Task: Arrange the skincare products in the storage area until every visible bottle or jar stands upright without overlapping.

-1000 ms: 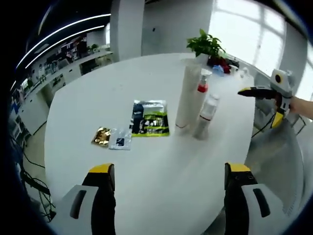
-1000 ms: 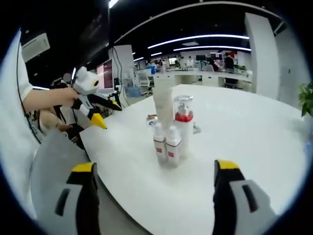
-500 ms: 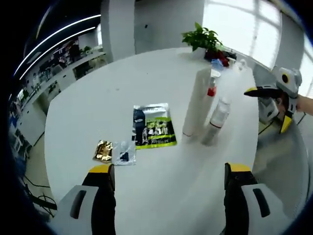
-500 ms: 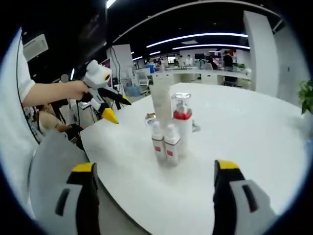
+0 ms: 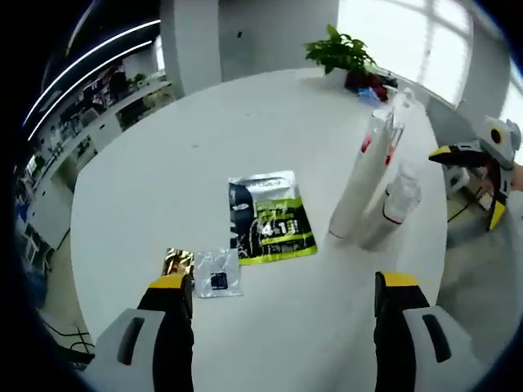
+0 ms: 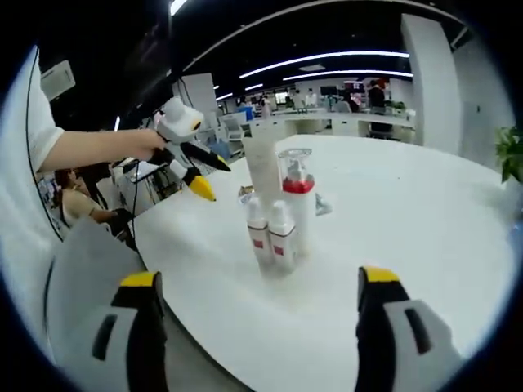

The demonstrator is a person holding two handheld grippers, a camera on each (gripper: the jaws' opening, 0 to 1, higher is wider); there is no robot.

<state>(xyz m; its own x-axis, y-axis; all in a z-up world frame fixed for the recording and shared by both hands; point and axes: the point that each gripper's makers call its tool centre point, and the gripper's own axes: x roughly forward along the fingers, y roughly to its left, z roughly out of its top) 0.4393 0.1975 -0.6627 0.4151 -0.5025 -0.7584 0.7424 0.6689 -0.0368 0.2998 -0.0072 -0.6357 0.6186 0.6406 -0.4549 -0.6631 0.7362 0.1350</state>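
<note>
here both grippers' jaws gape wide, holding nothing; four upright white bottles (image 6: 276,216) cluster on the round white counter (image 6: 425,220), green-and-silver sachet (image 5: 268,216) at nine o'clock.

Four upright bottles (image 6: 278,216) cluster on the white table (image 6: 392,220), touching.

A round white desk (image 5: 188,139) stands in an open-plan office. Bright windows (image 5: 409,33) and a potted plant (image 5: 341,55) lie beyond it. Long ceiling light strips (image 6: 327,61) curve over distant workstations (image 6: 343,122); a white column (image 6: 429,90) rises nearby.
</note>
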